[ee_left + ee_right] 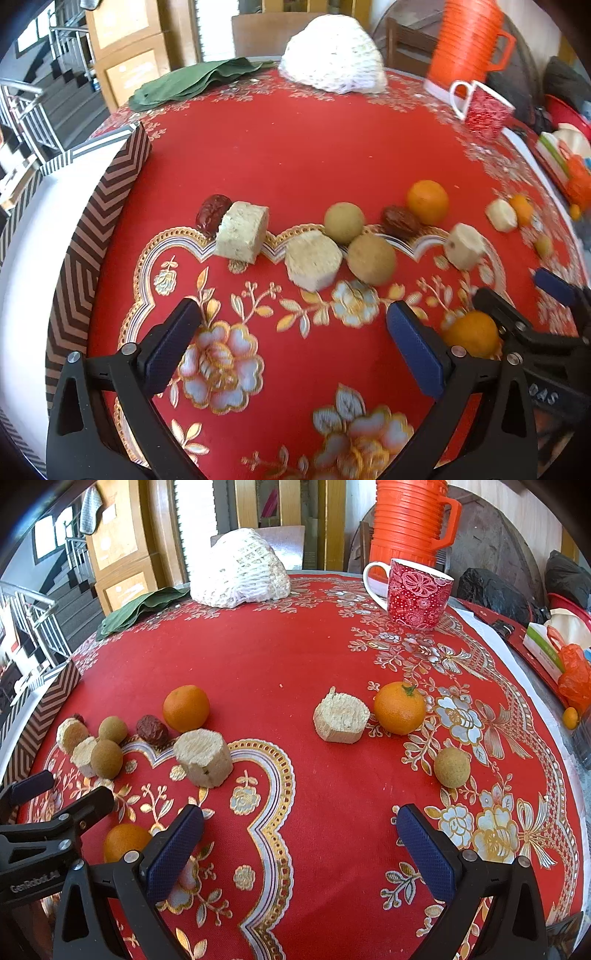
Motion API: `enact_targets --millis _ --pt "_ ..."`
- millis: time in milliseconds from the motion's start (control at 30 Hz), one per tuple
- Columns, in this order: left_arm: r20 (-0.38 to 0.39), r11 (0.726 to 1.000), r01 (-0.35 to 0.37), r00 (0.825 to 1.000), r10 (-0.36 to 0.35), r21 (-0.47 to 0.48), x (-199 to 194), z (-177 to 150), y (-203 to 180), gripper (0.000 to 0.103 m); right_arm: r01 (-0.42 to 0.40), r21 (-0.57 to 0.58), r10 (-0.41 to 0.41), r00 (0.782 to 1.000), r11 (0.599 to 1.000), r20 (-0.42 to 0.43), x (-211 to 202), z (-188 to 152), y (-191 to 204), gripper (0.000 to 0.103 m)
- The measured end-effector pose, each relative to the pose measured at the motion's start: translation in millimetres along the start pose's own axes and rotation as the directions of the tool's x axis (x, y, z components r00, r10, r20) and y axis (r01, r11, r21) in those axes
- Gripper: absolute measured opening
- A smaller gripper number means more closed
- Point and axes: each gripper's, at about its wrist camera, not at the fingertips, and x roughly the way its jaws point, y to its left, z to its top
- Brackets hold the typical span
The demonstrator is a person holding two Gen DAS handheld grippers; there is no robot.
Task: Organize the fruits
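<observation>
Fruits and beige cake blocks lie loose on the red flowered tablecloth [295,155]. In the left wrist view, a red date [212,216], two blocks [242,230] [313,260], two longans [343,221] [371,258], a second date [400,221] and an orange [427,202] sit ahead of my left gripper [295,325], which is open and holds nothing. My right gripper [299,838] is open too, with only bare cloth between its fingers. A small orange [123,842] rests between the two grippers, outside both. Further right are a block [341,716], an orange [400,708] and a longan [451,767].
A chevron-patterned box [110,206] stands at the table's left edge. At the back are green leaves [192,79], a white foam-net bundle [332,55], an orange jug [406,520] and a red mug [417,594]. Bags and a tissue pack [546,646] crowd the right edge.
</observation>
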Motion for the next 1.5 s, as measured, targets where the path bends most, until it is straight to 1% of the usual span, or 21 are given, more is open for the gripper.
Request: enact_targets --millis 100,167,233,333,367,400,500,600,767,867,1067,1200,1333,1500 --pt "0.047 1.0 0.003 0.999 -0.004 0.027 -18 -7 6 0.102 0.0 -0.002 0.0 1.0 1.0 -0.013 -8 -7 -5 0.103" --pt "0.066 0.999 0.007 0.998 -0.009 0.043 -26 -7 6 0.102 -0.025 -0.016 0.025 1.0 1.0 0.009 -20 -12 -9 0.102" --pt "0.075 0.998 0.021 0.997 -0.025 0.051 -34 -10 9 0.102 -0.033 -0.029 0.034 0.999 0.999 0.034 -34 -16 -10 0.102" --pt "0.074 0.996 0.063 0.995 -0.067 0.058 -41 -14 11 0.102 -0.077 -0.056 0.081 0.994 0.995 0.074 -54 -24 -12 0.101" --pt "0.067 0.995 0.077 0.994 -0.081 0.062 -42 -14 11 0.102 -0.091 -0.062 0.096 0.993 0.994 0.075 -58 -27 -12 0.1" --pt "0.057 0.993 0.091 0.994 -0.095 0.069 -43 -15 10 0.102 -0.102 -0.071 0.107 0.991 0.992 0.077 -62 -30 -11 0.096" --pt "0.042 0.988 0.131 0.99 -0.135 0.086 -48 -19 6 0.102 -0.095 -0.097 0.103 0.992 0.991 0.079 -70 -36 -7 0.094" --pt "0.043 0.984 0.151 0.987 -0.156 0.093 -52 -23 1 0.102 -0.104 -0.105 0.112 0.991 0.989 0.079 -74 -39 -6 0.094" --pt "0.046 0.981 0.162 0.985 -0.168 0.105 -58 -26 -11 0.102 -0.098 -0.087 0.104 0.992 0.991 0.071 -75 -42 -11 0.094" --pt "0.043 0.983 0.153 0.986 -0.158 0.102 -56 -26 -18 0.102 -0.094 -0.073 0.099 0.994 0.993 0.055 -75 -43 -15 0.094" --pt "0.044 0.982 0.14 0.988 -0.146 0.124 -52 -28 -37 0.102 -0.08 -0.078 0.085 0.994 0.994 0.064 -79 -49 -20 0.094" --pt "0.026 0.981 0.16 0.986 -0.164 0.113 -48 -26 -45 0.102 -0.058 -0.099 0.065 0.996 0.993 0.067 -85 -52 -24 0.094" --pt "0.015 0.98 0.168 0.985 -0.171 0.11 -44 -22 -56 0.102 -0.048 -0.09 0.054 0.996 0.995 0.066 -87 -55 -33 0.094" --pt "0.008 0.98 0.159 0.987 -0.161 0.117 -37 -22 -65 0.102 -0.075 -0.077 0.081 0.994 0.994 0.071 -88 -59 -41 0.094"
